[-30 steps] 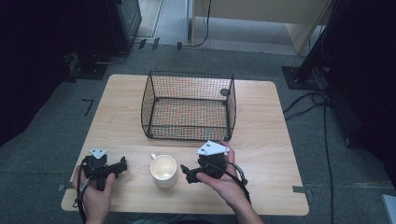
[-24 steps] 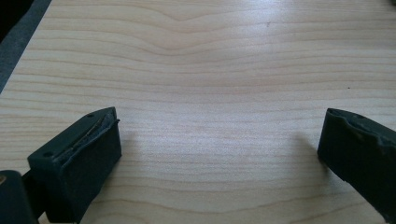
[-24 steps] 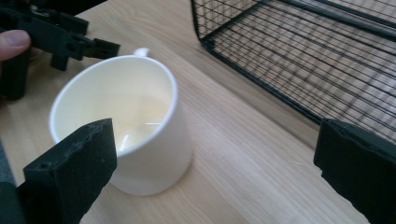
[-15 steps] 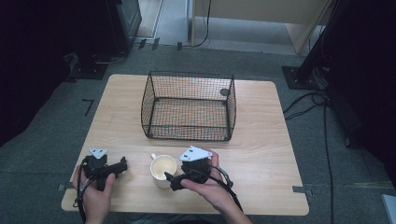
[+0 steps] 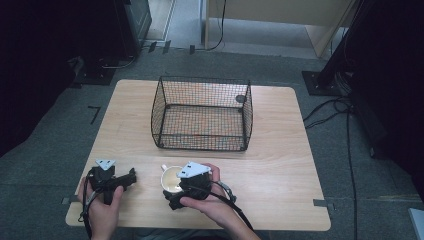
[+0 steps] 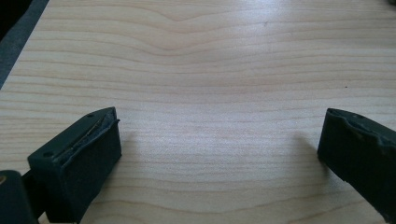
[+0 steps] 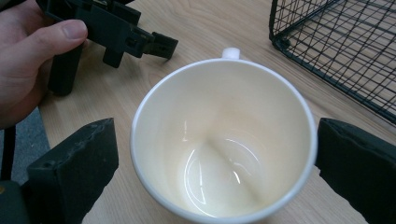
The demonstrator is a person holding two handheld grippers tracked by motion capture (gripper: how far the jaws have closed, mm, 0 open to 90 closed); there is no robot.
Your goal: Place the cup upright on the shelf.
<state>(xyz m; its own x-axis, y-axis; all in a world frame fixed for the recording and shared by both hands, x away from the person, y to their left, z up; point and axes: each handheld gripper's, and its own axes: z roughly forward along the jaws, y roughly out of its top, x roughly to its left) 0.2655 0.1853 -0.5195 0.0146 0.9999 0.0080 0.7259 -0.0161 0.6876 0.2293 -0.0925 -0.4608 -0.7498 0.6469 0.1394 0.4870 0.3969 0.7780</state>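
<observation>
Straddling white mug, right tongs (jaws spread wide).

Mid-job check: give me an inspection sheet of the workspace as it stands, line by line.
Surface: wooden table, bare around the items.
Job's things: white mug, upright, empty, between the right gripper's open jaws; wire basket, empty, behind it.
Clutter: nothing seen.
Grippers: right gripper straddling the mug, contact unclear; left gripper open over bare wood.
Cables: one trails from each gripper; more on the floor at right.
Surroundings: grey floor, dark stands.
</observation>
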